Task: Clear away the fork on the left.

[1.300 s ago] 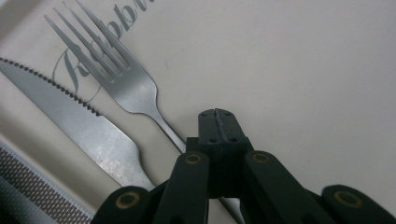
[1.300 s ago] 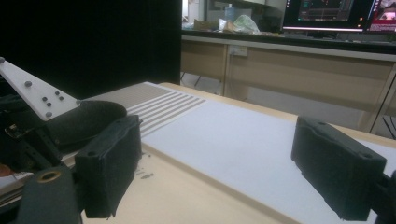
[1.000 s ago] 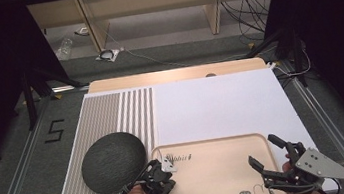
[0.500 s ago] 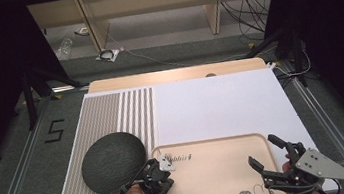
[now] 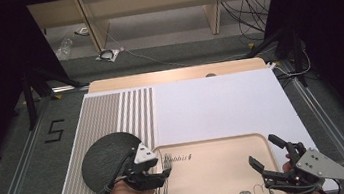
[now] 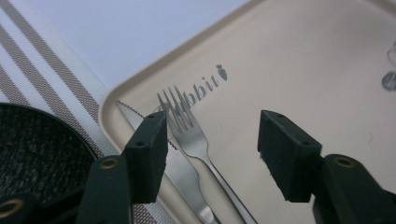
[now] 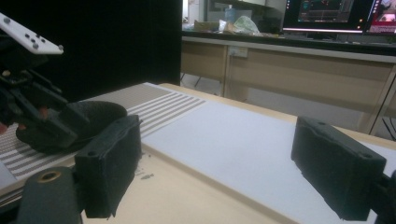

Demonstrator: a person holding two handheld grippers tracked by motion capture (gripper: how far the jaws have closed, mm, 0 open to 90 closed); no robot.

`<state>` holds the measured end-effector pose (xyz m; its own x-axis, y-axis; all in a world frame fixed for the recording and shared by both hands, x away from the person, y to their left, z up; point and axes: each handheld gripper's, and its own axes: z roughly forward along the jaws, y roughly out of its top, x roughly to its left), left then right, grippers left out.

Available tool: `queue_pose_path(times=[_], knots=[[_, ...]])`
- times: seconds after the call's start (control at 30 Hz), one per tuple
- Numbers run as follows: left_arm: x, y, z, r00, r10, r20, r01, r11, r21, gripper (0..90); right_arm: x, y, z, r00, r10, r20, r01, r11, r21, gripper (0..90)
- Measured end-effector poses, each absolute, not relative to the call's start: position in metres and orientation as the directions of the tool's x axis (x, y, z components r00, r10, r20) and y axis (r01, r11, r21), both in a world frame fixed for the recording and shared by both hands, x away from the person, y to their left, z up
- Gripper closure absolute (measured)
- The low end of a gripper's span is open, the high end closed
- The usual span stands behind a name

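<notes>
My left gripper [image 6: 212,156] has just spread its jaws, leaving the silver metal fork [image 6: 196,140] beside what looks like a knife [image 6: 180,168] on the beige tray [image 6: 303,74]; right gripper [image 7: 233,168] gapes empty, idle

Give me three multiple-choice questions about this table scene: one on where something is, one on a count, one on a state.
1. Where does the fork lie?
A. on the striped mat
B. inside the beige tray, near its left rim
C. on the dark round plate

2. How many pieces of cutlery lie in the tray?
A. one
B. two
C. four

3. How does the left tool stand?
A. open, holding nothing
B. shut on the fork
C. shut on the knife

Answers:
1. B: the left gripper view shows the fork on the tray floor by the printed lettering.
2. B: a fork and a knife lie side by side.
3. A: its jaws have just been opening and stand apart above the fork, clear of it.
</notes>
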<state>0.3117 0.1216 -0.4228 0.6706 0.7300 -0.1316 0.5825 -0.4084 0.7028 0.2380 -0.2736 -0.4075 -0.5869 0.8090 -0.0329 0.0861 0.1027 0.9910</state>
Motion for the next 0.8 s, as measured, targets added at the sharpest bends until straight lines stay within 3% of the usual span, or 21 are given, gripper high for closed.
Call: queue_pose_path(times=[0.33,0.8], knots=[[0.313,0.146,-0.416,0.564,0.795,-0.225,0.641,-0.249,0.726,21.0,0.238,-0.274,-0.408,-0.586,0.809,-0.035,0.087,0.105,0.991,17.0],[0.306,0.180,-0.417,0.459,0.849,-0.261,0.673,-0.141,0.726,17.0,0.238,-0.273,-0.408,-0.584,0.811,-0.032,0.090,0.104,0.990,17.0]])
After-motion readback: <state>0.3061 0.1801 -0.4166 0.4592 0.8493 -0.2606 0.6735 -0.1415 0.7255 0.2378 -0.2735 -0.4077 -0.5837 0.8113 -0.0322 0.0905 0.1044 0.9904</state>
